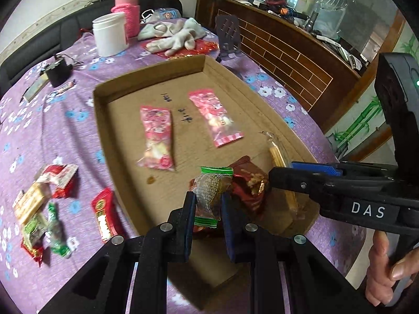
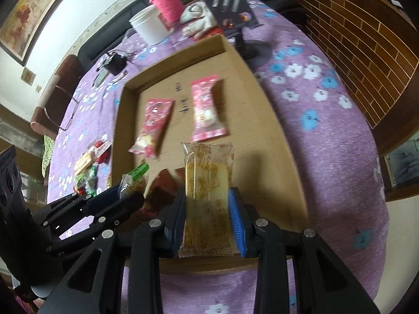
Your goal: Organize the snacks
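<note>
A shallow cardboard tray lies on the purple flowered tablecloth. Two pink snack packs lie flat inside it; they also show in the right wrist view. My left gripper is shut on a clear green-edged snack packet over the tray's near end, beside a dark red packet. My right gripper is shut on a yellow cake packet over the tray's near right side. Several loose snacks lie on the cloth left of the tray.
At the table's far end stand a white tub, a pink wrapped bottle, white gloves and a dark phone stand. A black charger lies far left. A brown brick-pattern counter runs along the right.
</note>
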A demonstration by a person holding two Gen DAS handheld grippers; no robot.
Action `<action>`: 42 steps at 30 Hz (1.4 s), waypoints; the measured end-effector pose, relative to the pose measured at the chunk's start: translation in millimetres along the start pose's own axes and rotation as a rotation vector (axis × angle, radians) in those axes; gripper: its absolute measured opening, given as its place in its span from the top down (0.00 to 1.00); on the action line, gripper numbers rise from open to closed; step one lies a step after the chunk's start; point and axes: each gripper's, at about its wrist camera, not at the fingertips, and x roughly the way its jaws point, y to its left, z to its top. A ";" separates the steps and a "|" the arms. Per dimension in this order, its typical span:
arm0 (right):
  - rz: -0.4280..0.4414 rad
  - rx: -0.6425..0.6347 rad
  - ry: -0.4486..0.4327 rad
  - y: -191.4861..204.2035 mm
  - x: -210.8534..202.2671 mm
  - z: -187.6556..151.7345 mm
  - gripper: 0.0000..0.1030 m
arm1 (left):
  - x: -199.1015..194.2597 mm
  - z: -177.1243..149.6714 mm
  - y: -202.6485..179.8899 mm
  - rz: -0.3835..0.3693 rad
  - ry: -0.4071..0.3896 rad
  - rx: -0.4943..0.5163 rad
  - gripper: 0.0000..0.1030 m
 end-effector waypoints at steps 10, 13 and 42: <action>-0.009 -0.002 0.038 -8.1 13.6 5.4 0.70 | 16.9 -1.2 -22.7 -0.011 0.031 0.048 0.81; -0.007 0.000 0.044 -8.6 16.3 7.2 0.70 | 20.2 -3.3 -24.2 -0.011 0.042 0.050 0.81; -0.015 -0.024 -0.055 14.3 -8.3 8.2 0.65 | -19.0 -4.3 -2.1 -0.024 -0.044 -0.012 0.62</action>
